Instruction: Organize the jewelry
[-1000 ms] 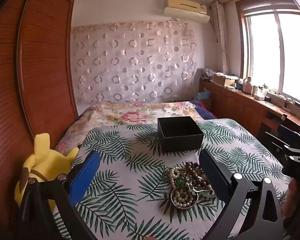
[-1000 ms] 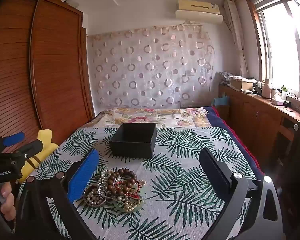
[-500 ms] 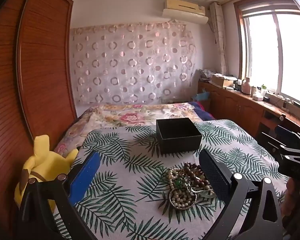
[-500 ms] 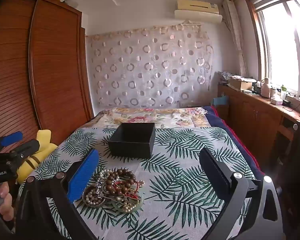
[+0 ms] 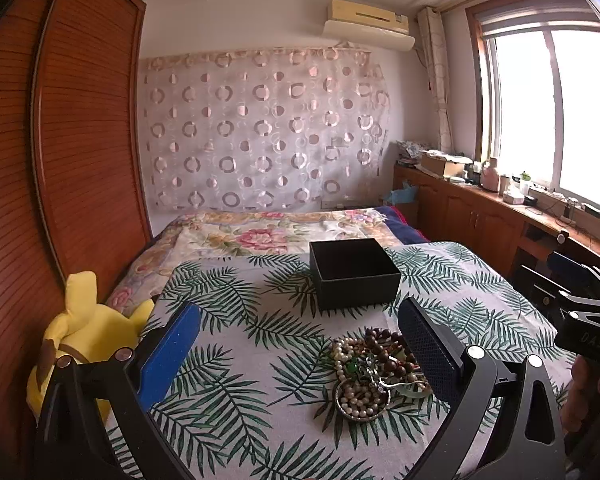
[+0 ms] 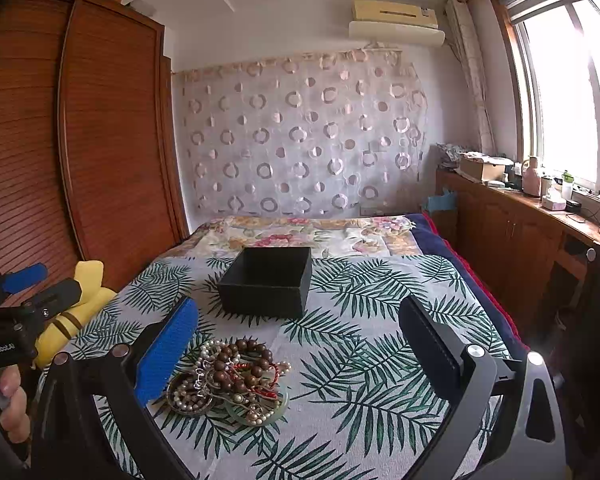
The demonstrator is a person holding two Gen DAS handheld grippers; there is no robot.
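We're over the leaf-print cloth (image 5: 236, 364) on the bed, nothing picked up yet. It's soft fabric with give under it, so pressing down to scoop will dent it rather than provide a firm stop.

Black box (image 6: 266, 282) sits open, upright, farther back on the cloth, apart from the jewelry; from here its inside looks empty (far wall and floor dark, hard to be sure). Our read: that's the destination.

Left gripper (image 5: 296, 350) hovers with fingers spread wide, nothing between them. Right gripper (image 6: 298, 346) likewise wide apart and empty. Both are raised above the cloth, not touching anything.

Jewelry pile (image 6: 230, 376) lies in front of the box, nearer us, just beside the right gripper's blue finger in the right wrist view, and near the left gripper's black finger in the left wrist view. It's a tangle: dark wooden bead bracelet (image 6: 240, 360) on top, pearl strands, red cord, a pale green bangle (image 6: 260, 408) underneath, and a small round dish (image 5: 360, 398) of beads at the edge.

Handling judgement: all light. Strands are limp and slippery and will drape and drag neighbours. The bangle is rigid, smooth and likely brittle. Best first hold is probably the wooden bracelet, pinched across one section of beads (chunky, grippy), lifted slowly to see what's snagged.
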